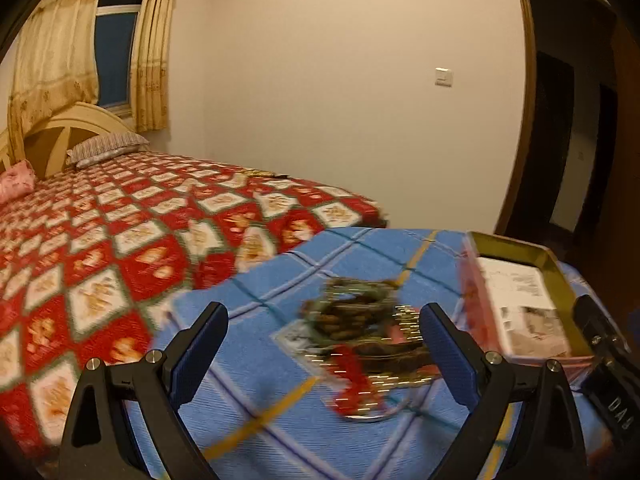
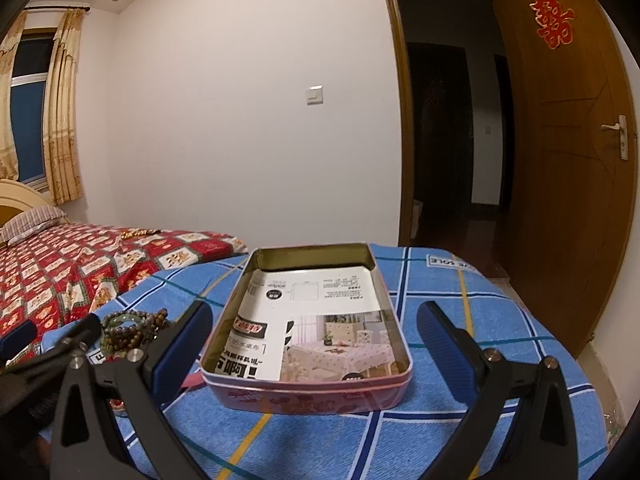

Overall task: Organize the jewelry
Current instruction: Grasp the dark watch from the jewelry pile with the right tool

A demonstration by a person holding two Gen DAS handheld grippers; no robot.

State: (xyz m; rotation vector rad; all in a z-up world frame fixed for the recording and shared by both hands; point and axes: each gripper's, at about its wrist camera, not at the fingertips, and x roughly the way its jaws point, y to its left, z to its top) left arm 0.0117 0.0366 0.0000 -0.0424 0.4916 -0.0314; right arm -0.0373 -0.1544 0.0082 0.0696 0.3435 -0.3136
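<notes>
Jewelry [image 1: 360, 344], a blurred tangle of brown beads, gold chain and something red, lies on the blue checked cloth [image 1: 256, 408] just ahead of the left gripper [image 1: 324, 344], whose fingers are spread wide and empty. The right gripper [image 2: 314, 344] is equally spread, straddling the pink tin [image 2: 308, 394] to the heap's right. Best to settle the left gripper, pinch one strand only, lift slowly so nothing else drags along, then carry it into the paper-lined tin.
</notes>
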